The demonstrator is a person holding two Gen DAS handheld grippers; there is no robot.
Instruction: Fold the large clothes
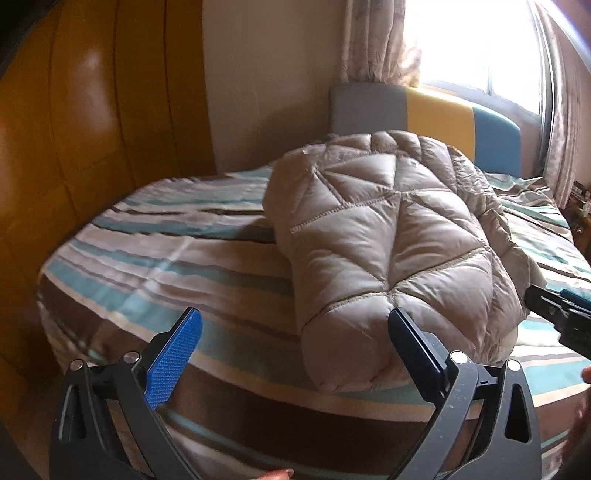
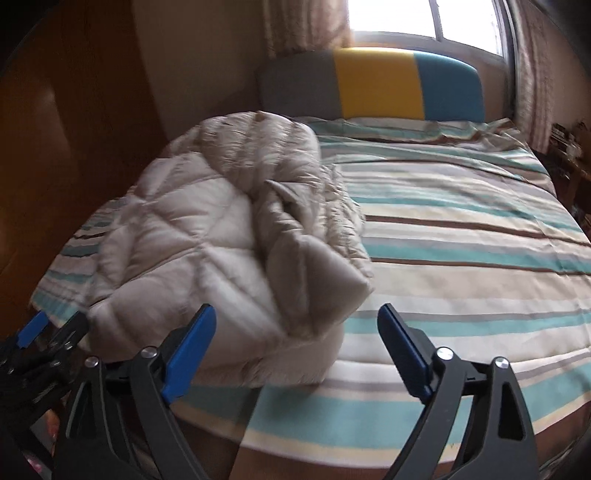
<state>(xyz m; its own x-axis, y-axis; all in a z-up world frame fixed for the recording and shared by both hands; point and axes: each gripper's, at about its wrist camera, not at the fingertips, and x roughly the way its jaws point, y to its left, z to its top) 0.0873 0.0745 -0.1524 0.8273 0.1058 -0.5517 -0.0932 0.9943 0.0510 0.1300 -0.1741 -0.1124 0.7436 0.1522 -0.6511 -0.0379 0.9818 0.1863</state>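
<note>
A: Closest to the left wrist camera, the left gripper (image 1: 295,358) has its jaws spread wide with nothing between them; its right finger sits just in front of the near end of the puffer jacket (image 1: 391,240).

B: And the right gripper (image 2: 297,350) is likewise released, jaws apart and empty, hovering over the near edge of the bed (image 2: 461,236). The left gripper's blue tips show at the lower left of that view.

A: The jacket, beige and quilted, lies folded into a thick bundle on the striped bedcover (image 1: 155,258), toward the wardrobe side of the bed.

B: From the right wrist view a loose flap rests on top of the bundle, and the rest of the cover to its right lies flat.

A: Farther back stands the headboard (image 2: 376,85) in grey, yellow and blue panels.

B: Behind it, the curtains (image 1: 373,40) frame a bright window (image 2: 424,22), and the brown wardrobe (image 1: 92,110) rises along the left.
</note>
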